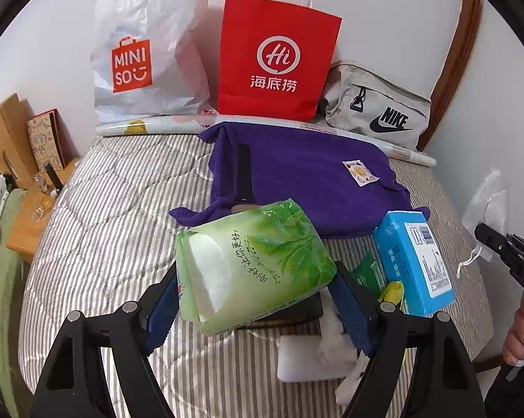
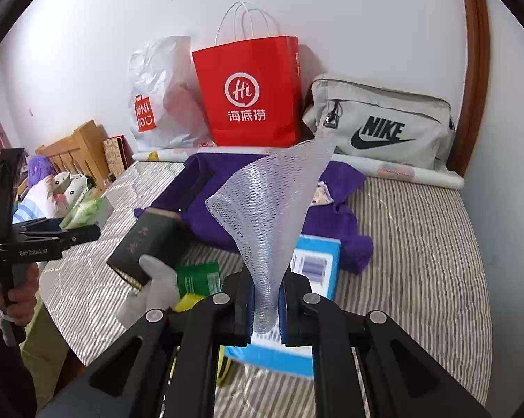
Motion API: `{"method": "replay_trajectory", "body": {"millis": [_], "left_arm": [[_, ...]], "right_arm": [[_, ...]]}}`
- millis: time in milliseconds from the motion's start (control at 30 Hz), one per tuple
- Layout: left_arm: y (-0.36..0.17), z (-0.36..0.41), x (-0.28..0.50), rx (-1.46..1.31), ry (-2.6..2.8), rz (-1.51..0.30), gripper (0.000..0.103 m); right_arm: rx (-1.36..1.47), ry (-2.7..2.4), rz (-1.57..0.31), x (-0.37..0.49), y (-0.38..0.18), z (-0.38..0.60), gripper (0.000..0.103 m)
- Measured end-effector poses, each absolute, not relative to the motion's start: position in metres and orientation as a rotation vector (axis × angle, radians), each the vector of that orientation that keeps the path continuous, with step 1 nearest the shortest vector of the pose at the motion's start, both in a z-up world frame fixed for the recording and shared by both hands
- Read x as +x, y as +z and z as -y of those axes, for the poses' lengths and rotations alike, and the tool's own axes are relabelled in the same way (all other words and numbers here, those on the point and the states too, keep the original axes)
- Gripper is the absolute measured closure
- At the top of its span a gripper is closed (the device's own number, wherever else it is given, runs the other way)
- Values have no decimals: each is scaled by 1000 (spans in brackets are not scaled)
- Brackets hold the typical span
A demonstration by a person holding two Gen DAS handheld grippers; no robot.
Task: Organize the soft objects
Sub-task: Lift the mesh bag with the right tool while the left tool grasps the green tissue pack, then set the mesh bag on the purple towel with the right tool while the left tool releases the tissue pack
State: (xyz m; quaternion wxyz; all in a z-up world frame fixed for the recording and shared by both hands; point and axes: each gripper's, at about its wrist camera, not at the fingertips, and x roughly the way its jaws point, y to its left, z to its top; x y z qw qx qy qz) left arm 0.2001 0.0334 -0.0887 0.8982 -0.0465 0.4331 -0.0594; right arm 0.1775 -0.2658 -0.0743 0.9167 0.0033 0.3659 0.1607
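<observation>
left wrist view looks over a bed (image 1: 115,188) with a grey-and-white striped quilt, set into the corner of a white-walled room. off the bed's left edge stands a wooden headboard (image 1: 7,129). along the far edge, against the wall, sit a white miniso bag (image 1: 139,52), a red paper bag (image 1: 275,59) and a grey nike pouch (image 1: 377,111), with a rolled sheet (image 1: 227,122) lying in front of them. a purple towel (image 1: 307,177) is spread mid-bed. near the front edge the left gripper (image 1: 255,299) has its tongs pinching a green tissue pack (image 1: 251,264), lifted above the quilt; a blue tissue box (image 1: 415,261) lies just beside it to the right. right wrist view shows the right gripper (image 2: 265,313), tongs pressed on a white foam net sleeve (image 2: 272,216) that fans upward above the blue box.
</observation>
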Motion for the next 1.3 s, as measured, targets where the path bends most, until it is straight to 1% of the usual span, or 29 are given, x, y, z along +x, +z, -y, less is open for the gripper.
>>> {"method": "replay_trajectory", "body": {"millis": [300,667,933,1300], "left_arm": [[-88,-34,243,-97,-130,-920,24],[-94,-19,305,-55,-140,-939,24],[-117,-4,351,-32,-166,-1001,24],[-154,1,386,-19,-175,-1112,24]], "right_arm": [[42,356,-765,226,-77,259,92],[-10,342,-837,299,-102,251,92],[-32,306,-928,340,-130,254,92],[-52,328,-1036,368,-162,246,92]]}}
